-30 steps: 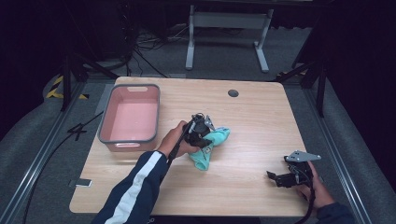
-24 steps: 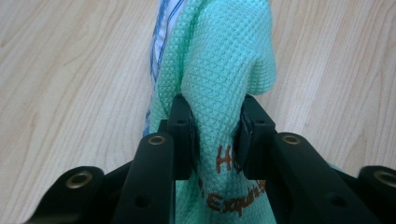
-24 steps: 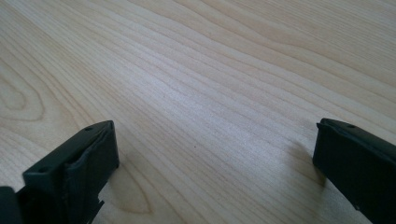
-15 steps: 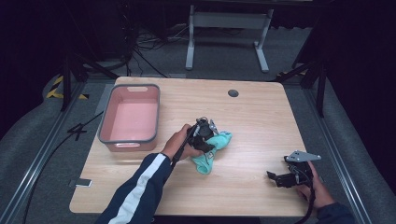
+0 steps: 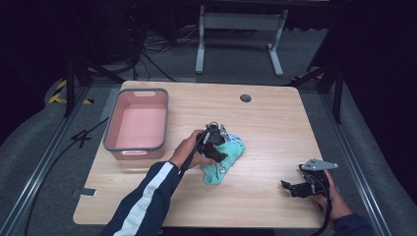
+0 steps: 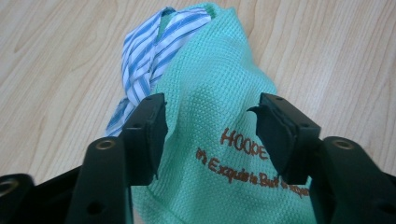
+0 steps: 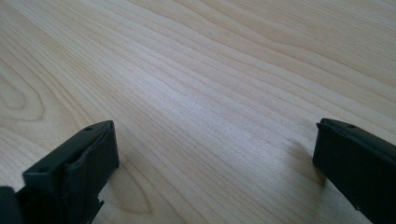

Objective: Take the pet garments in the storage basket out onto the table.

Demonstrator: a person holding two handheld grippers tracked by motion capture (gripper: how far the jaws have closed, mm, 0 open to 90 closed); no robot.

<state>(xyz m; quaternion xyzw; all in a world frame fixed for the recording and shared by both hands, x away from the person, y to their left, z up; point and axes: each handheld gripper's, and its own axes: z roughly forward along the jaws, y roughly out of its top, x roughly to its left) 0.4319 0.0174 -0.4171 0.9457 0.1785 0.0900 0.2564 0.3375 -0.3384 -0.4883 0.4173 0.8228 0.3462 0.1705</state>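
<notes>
A crumpled mint-green waffle cloth (image 5: 227, 158) with brown lettering lies near the middle of the wooden table (image 5: 275, 128), with a blue-and-white striped cloth (image 5: 235, 138) bunched at its far end. My left gripper (image 5: 216, 145) is low over the pile. In the left gripper view the green cloth (image 6: 219, 93) runs between the jaws of my left gripper (image 6: 210, 119), and the striped cloth (image 6: 152, 51) lies beyond them. The jaws have just been opening, and the pads stand clear of the fabric. My right gripper (image 5: 294, 188) rests open near the front right edge, with bare wood between its jaws (image 7: 215, 154).
A pink tub (image 5: 136, 148) with a grey rim stands empty at the table's left. A round cable hole (image 5: 245, 98) sits near the far edge. Cables and a metal stand foot lie on the floor behind the table.
The left gripper's jaws have parted over the green cloth, which now lies slack on the table. The right gripper has not moved.
</notes>
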